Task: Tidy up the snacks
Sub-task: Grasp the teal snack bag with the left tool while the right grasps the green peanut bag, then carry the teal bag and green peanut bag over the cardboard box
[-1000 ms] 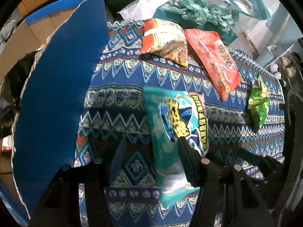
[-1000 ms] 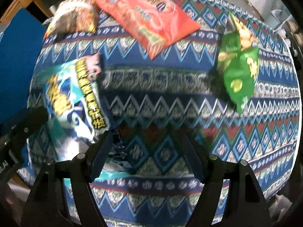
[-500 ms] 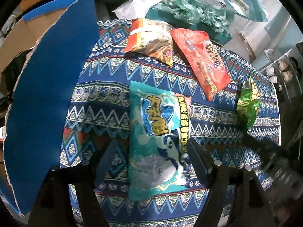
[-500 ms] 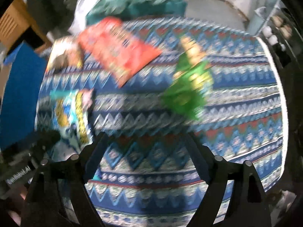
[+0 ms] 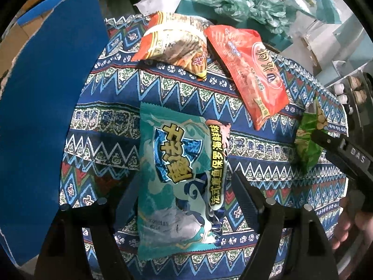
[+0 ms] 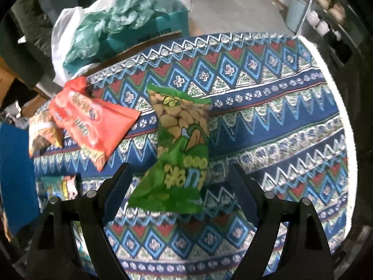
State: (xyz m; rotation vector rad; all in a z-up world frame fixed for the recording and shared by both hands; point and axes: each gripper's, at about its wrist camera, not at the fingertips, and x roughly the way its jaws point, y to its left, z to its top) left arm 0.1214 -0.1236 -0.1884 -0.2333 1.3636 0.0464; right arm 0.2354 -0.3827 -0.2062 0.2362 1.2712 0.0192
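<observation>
A teal snack bag [image 5: 179, 175] lies flat on the patterned tablecloth [image 5: 112, 107]. My left gripper [image 5: 184, 198] is open, its fingers on either side of the bag's lower half. A green peanut bag [image 6: 179, 147] lies on the cloth; my right gripper [image 6: 180, 186] is open with its fingers either side of the bag's near end. The green bag also shows in the left wrist view [image 5: 307, 144], partly behind the right gripper's body. A red bag [image 5: 249, 74] and an orange-brown bag [image 5: 174, 44] lie at the far side.
A blue cardboard box flap [image 5: 44, 107] stands at the table's left edge. Behind the table are a white plastic bag and a teal box with green wrapping [image 6: 121, 25]. The table's right edge [image 6: 345, 126] drops to the floor. Shelves stand at the far right.
My right gripper swung right from the teal bag to straddle the green peanut bag. My left gripper shifted so the teal bag now lies centred between its fingers.
</observation>
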